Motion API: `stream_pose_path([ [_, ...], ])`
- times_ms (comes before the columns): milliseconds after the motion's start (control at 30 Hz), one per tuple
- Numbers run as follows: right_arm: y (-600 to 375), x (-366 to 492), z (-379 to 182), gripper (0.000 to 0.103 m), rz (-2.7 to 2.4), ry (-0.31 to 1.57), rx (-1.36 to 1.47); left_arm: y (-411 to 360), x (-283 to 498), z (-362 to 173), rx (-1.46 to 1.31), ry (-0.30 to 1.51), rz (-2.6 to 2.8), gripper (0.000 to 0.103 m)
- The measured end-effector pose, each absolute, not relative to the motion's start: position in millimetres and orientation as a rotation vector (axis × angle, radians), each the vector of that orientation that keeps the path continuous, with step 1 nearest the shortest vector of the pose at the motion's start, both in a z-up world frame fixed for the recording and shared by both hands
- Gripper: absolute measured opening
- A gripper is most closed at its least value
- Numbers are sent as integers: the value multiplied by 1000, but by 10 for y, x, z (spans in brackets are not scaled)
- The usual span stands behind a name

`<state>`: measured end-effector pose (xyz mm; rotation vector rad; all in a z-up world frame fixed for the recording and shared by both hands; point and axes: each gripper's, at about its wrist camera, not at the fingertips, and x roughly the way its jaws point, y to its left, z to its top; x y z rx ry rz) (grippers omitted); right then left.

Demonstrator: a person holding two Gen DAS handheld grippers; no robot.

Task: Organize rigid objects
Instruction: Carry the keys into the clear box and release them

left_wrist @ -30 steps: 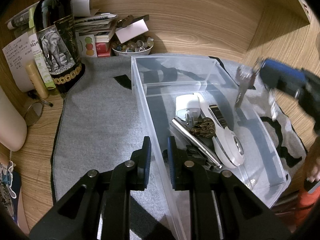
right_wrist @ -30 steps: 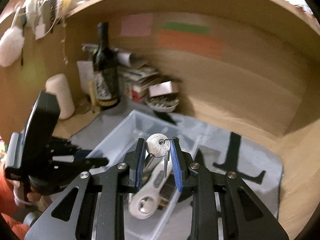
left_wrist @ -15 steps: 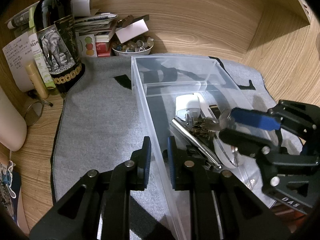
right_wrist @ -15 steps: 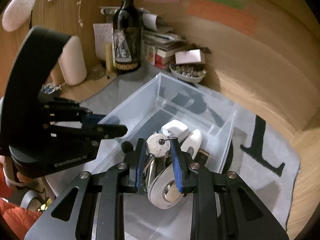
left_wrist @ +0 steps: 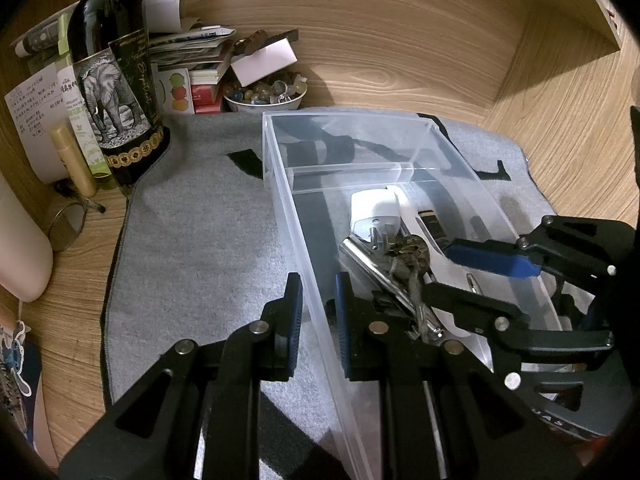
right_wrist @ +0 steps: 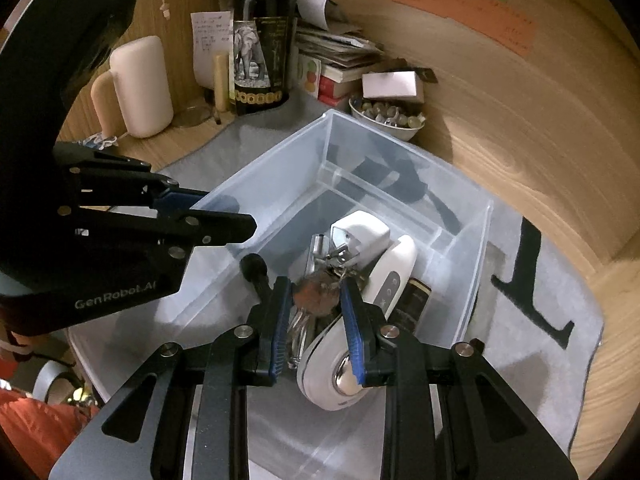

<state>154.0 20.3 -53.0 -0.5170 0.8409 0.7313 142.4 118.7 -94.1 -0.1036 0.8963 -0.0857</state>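
Observation:
A clear plastic bin (left_wrist: 280,184) (right_wrist: 478,256) stands on a grey mat. In it lie a white charger plug (left_wrist: 374,210) (right_wrist: 360,232), a long white device (right_wrist: 394,276), a metal tool (left_wrist: 368,268) and a bunch of keys (left_wrist: 408,256) (right_wrist: 316,296). My left gripper (left_wrist: 316,292) is shut on the bin's left wall near its front. My right gripper (right_wrist: 314,296) (left_wrist: 444,268) is inside the bin, its jaws parted, with the keys lying between and below them.
A dark wine bottle (left_wrist: 112,92) (right_wrist: 260,64) stands at the back left by papers, books and a bowl of stones (left_wrist: 264,94) (right_wrist: 386,120). A cream cylinder (right_wrist: 140,84) stands left. Wooden walls close the back and right.
My right gripper came down into the bin with the keys and its jaws have opened, leaving the keys on the pile. The left gripper has not moved.

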Motion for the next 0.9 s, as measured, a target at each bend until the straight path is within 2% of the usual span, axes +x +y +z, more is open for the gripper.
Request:
stream_pose_path([
  [33, 200, 1531, -522, 29, 732, 836, -523, 1186, 1423, -941, -103, 896, -85, 15],
  [100, 193, 1510, -491, 44, 730, 820, -526, 1188, 1423, -941, -104, 896, -86, 15],
  [367, 55, 1491, -247, 61, 679, 717, -505, 1188, 1423, -941, -104, 896, -86, 15],
  [667, -410, 1816, 110, 62, 536, 664, -346, 1188, 1423, -941, -105, 896, -86, 15],
  [900, -777, 2122, 49, 61, 416, 704, -258, 1189, 1423, -941, -105, 896, -85, 15],
])
